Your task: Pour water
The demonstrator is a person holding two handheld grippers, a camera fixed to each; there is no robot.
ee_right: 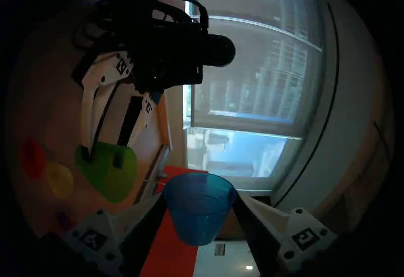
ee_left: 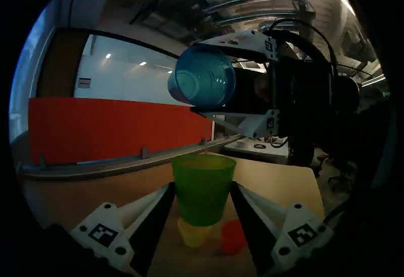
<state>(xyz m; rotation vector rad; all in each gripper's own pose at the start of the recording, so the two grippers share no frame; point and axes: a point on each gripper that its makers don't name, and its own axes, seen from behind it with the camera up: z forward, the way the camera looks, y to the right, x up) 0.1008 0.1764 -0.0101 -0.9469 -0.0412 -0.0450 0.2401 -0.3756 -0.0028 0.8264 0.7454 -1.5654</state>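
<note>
Cups: see-through blue cup (ee_left: 202, 77) tipped sideways above green cup (ee_left: 203, 191)
Right gripper (ee_right: 200, 198) clamps blue, left gripper (ee_left: 202, 196) green; wooden table (ee_left: 272, 181), red wall panel (ee_left: 101, 125) behind.

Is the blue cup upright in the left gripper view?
No, the blue cup lies tipped on its side, held by the right gripper, above the green cup.

No legible text, brand or number for you to log. Your left tool (ee_left: 202, 188) carries square black-and-white coded tags (ee_left: 102, 234) on its fingers: patterns only, no letters. Your right tool (ee_right: 199, 196) bears tags of the same kind. You have one small wall sign (ee_left: 84, 82), too small to read.
</note>
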